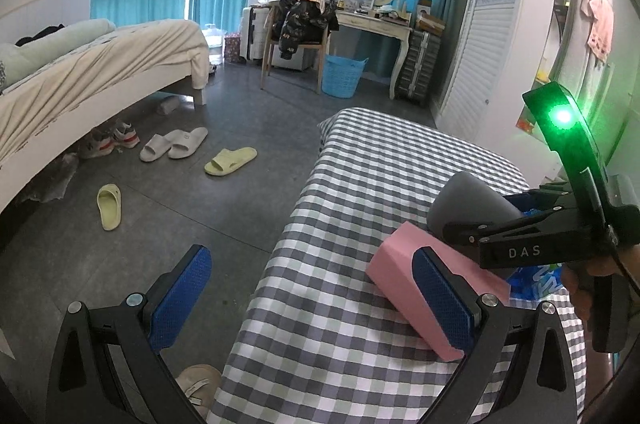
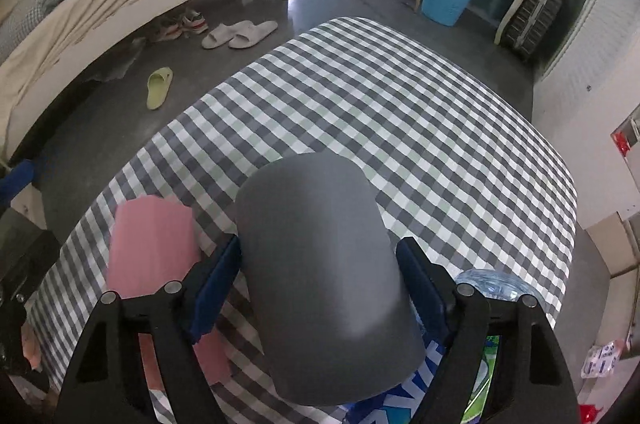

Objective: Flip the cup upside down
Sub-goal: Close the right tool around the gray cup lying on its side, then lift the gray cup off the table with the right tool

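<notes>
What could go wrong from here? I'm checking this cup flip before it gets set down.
1. The gray cup is smooth and tapered, held only at its sides by the right gripper; it might slip while turning.
2. The pink block lies close beside the cup, so the rim could land on it and tilt.
3. The checkered cloth may be soft, leaving the cup unsteady.

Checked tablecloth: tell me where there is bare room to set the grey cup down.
The far half of the checked tablecloth, beyond the grey cup held by the right gripper, is bare to its far edge. The near end is crowded: pink block left, blue packaging right.
</notes>
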The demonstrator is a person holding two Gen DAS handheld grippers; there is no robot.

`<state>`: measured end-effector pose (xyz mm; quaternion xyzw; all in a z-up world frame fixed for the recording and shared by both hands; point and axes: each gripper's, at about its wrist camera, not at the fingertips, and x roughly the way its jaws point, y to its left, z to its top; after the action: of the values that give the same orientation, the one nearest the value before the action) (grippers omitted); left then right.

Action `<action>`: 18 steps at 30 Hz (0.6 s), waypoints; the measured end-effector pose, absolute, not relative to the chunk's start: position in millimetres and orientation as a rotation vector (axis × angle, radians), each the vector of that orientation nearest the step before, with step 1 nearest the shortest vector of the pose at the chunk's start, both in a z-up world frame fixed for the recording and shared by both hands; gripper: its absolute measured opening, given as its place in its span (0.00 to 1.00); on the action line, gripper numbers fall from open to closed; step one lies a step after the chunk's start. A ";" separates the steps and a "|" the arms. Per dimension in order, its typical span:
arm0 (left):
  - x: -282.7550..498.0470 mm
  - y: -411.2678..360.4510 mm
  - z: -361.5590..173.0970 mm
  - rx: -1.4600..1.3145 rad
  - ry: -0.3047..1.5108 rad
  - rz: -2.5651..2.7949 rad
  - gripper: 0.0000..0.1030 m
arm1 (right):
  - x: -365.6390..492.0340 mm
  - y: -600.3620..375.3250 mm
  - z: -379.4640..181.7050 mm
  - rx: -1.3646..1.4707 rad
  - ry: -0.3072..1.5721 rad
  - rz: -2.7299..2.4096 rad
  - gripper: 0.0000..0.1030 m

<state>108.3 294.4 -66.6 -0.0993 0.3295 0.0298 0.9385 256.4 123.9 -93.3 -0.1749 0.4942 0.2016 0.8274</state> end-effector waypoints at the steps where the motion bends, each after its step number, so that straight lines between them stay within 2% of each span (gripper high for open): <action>1: 108.5 293.9 -67.1 -0.203 0.674 0.062 1.00 | 255.5 124.2 -92.7 -0.368 1.053 0.421 0.76; 11: 104.1 298.8 -65.9 -0.233 0.667 0.050 1.00 | 230.8 115.0 -53.5 -0.279 1.004 0.372 0.74; 18: 90.9 306.0 -56.4 -0.238 0.617 0.052 1.00 | 169.1 97.8 -16.4 -0.204 0.987 0.248 0.74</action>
<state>90.9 306.0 -56.4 -0.1168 0.3029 0.0257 0.9455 169.1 97.8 -16.4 -0.0976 0.4717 0.1185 0.8683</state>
